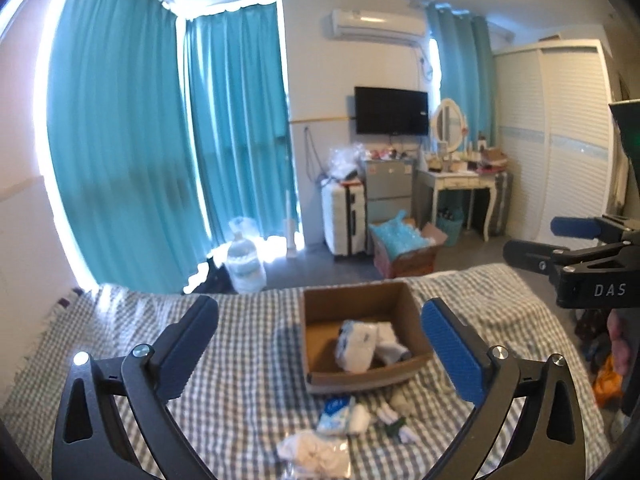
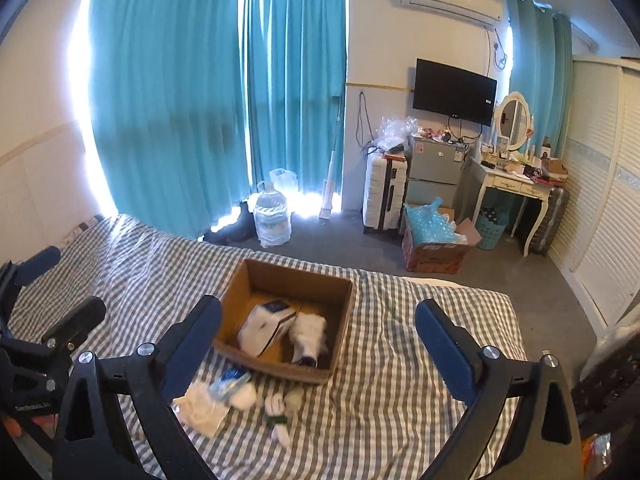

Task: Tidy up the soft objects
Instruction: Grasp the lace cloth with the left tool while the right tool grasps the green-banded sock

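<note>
From the left wrist view, the left gripper (image 1: 320,352) hovers above the grey-and-white checked bedspread (image 1: 248,360) with its fingers spread wide and nothing between them. Straight ahead, framed by those fingers, sits the open brown cardboard box (image 1: 360,304), and inside it lie a white-and-blue wrapped soft pack (image 1: 354,346) and a white rolled cloth (image 1: 390,342) touching it on the right. Nearer than the box, loose on the bedspread, lie a blue-and-white tissue packet (image 1: 336,414), a crumpled white cloth in clear wrap (image 1: 314,450) nearest of all, and a small white bundle with a green band (image 1: 394,424) to the right. The right gripper (image 1: 532,246) shows at the far right edge, fingers apart and empty. Over to the right wrist view: the right gripper (image 2: 318,332) is likewise wide open with nothing held, and the box (image 2: 288,276) lies ahead and slightly left. The loose pile sits near and left, close by the left finger: tissue packet (image 2: 232,380), wrapped cloth (image 2: 202,406), banded bundle (image 2: 276,412), its long axis running near to far. The left gripper (image 2: 60,284) shows at the left edge. My read: the loose items lie below and between the left gripper's fingers, so it looks better placed to drop onto them.
</note>
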A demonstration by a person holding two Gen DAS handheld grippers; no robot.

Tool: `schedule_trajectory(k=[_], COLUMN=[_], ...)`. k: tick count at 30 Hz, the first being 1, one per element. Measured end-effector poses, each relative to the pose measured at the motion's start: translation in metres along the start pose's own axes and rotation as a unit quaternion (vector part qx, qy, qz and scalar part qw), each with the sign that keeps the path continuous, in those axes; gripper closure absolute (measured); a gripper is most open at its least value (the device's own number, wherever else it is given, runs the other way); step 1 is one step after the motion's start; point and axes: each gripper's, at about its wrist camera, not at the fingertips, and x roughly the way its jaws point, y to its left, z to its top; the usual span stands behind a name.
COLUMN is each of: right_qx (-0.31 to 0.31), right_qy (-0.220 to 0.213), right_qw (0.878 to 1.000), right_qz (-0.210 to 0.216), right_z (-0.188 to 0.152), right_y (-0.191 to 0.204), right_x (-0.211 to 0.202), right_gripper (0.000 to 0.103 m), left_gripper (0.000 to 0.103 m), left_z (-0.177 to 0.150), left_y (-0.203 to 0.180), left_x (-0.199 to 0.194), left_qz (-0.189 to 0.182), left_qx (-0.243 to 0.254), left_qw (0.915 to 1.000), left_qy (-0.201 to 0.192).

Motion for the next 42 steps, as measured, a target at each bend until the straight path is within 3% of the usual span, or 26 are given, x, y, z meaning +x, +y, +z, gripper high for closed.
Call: schedule_trajectory(k=[4, 8, 13, 22, 32, 38, 40, 42], right_qx=[0.001, -0.001, -0.012, -0.009, 0.0, 0.031, 0.034, 0.028], right_qy=[0.004, 0.024, 0.068, 0.141, 0.236, 0.258, 0.256, 0.258], right_qw=[1.0, 1.0, 0.997, 0.99, 0.97, 0.962, 0.961, 0.96], right_qz=[0.002, 0.012, 0.019, 0.017, 0.051, 0.081, 0.095, 0.108], right_z=[-0.025, -0.058, -0.102, -0.172, -0.234, -0.248, -0.249, -0.25], right_y=[0.012, 0.029, 0.049, 0.041, 0.044, 0.036, 0.036, 0.038], right_x=[-0.021, -0.01, 0.047, 0.158, 0.242, 0.254, 0.254, 0.251], right_gripper=[0.003, 0.003, 0.003, 0.003, 0.004, 0.025, 0.039, 0.067], left_gripper=[0.0, 0.0, 0.0, 0.001, 0.001, 0.001, 0.001, 0.002], left_z=[-0.021, -0.059, -0.104, -0.176, -0.219, -0.23, -0.236, -0.24], left_y=[0.002, 0.008, 0.013, 0.019, 0.026, 0.027, 0.029, 0.029], left_x=[-0.013, -0.002, 0.034, 0.117, 0.148, 0.151, 0.15, 0.15], left_qz=[0.003, -0.012, -0.012, 0.009, 0.018, 0.031, 0.03, 0.02], left_qx=[0.003, -0.001, -0.016, -0.047, -0.021, -0.026, -0.046, -0.055], left_qw=[0.9998, 0.9979, 0.994, 0.9865, 0.9766, 0.9727, 0.9694, 0.9675], left_qy=[0.021, 0.063, 0.108, 0.156, 0.213, 0.229, 0.239, 0.246])
